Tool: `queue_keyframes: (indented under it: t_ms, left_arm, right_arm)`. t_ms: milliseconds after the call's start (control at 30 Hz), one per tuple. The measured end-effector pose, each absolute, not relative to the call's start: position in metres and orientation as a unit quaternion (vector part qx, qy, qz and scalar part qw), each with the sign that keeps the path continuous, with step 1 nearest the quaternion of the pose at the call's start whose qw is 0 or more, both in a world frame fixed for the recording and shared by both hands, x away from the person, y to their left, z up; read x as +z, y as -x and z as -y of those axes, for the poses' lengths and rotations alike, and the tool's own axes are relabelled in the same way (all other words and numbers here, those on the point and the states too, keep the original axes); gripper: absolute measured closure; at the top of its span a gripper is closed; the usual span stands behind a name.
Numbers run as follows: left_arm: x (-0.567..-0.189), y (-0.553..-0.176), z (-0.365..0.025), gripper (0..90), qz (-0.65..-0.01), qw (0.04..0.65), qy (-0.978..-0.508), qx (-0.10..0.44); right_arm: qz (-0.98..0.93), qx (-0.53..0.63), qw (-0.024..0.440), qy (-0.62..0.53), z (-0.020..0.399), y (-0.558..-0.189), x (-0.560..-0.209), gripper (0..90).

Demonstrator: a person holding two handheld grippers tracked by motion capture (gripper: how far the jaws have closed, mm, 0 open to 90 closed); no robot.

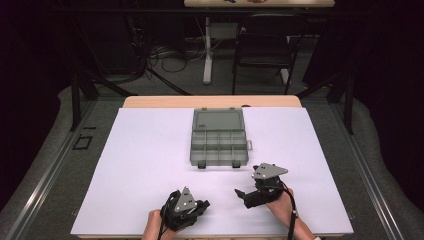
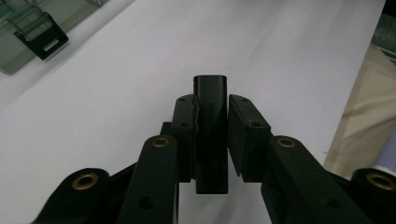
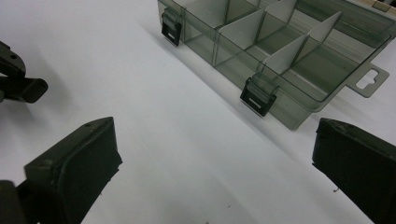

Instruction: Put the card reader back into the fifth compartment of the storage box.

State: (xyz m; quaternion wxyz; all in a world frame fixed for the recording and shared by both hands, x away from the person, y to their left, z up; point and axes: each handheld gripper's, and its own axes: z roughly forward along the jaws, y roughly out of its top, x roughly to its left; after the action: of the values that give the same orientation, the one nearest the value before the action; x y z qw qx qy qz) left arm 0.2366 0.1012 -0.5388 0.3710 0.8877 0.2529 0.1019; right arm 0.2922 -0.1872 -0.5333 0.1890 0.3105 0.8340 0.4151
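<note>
My left gripper [image 2: 212, 103] is shut on a small black rectangular plastic part [image 2: 211, 86], which stands up between the pads with its rounded end past the tips. In the high view that gripper [image 1: 201, 205] sits near the table's front edge, left of centre, pointing right. My right gripper [image 1: 242, 196] is a little to its right, pointing left and open. In the right gripper view its jaws [image 3: 214, 128] stand wide apart over bare white sheet with nothing between them. The black part [image 3: 29, 89] shows at that view's left edge.
A smoky clear organiser box [image 1: 218, 163] lies open mid-table, lid back, with divided compartments and two black latches on its near wall [image 3: 280, 105]. One of its corners [image 2: 18, 44] shows in the left gripper view. White sheet [image 1: 150, 165] covers the table.
</note>
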Motion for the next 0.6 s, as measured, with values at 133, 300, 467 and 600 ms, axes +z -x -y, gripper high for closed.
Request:
queue_keyframes:
  t_ms: [133, 300, 467, 600]
  left_arm:
    - [-0.536, -0.238, -0.103, 73.1, -0.252, 0.374, -0.886, 0.106]
    - [-0.533, -0.241, -0.105, 73.1, -0.252, 0.376, -0.885, 0.11]
    - [-0.53, -0.246, -0.109, 73.1, -0.255, 0.38, -0.881, 0.119]
    - [-0.527, -0.251, -0.112, 73.1, -0.258, 0.385, -0.877, 0.126]
  right_arm:
    - [-0.834, 0.414, 0.189, -0.311, 0.187, -0.292, -0.534, 0.0]
    - [-0.834, 0.415, 0.189, -0.311, 0.187, -0.292, -0.533, 0.0]
    - [-0.834, 0.415, 0.19, -0.311, 0.188, -0.293, -0.533, 0.0]
    - [-0.834, 0.414, 0.189, -0.311, 0.188, -0.293, -0.534, 0.0]
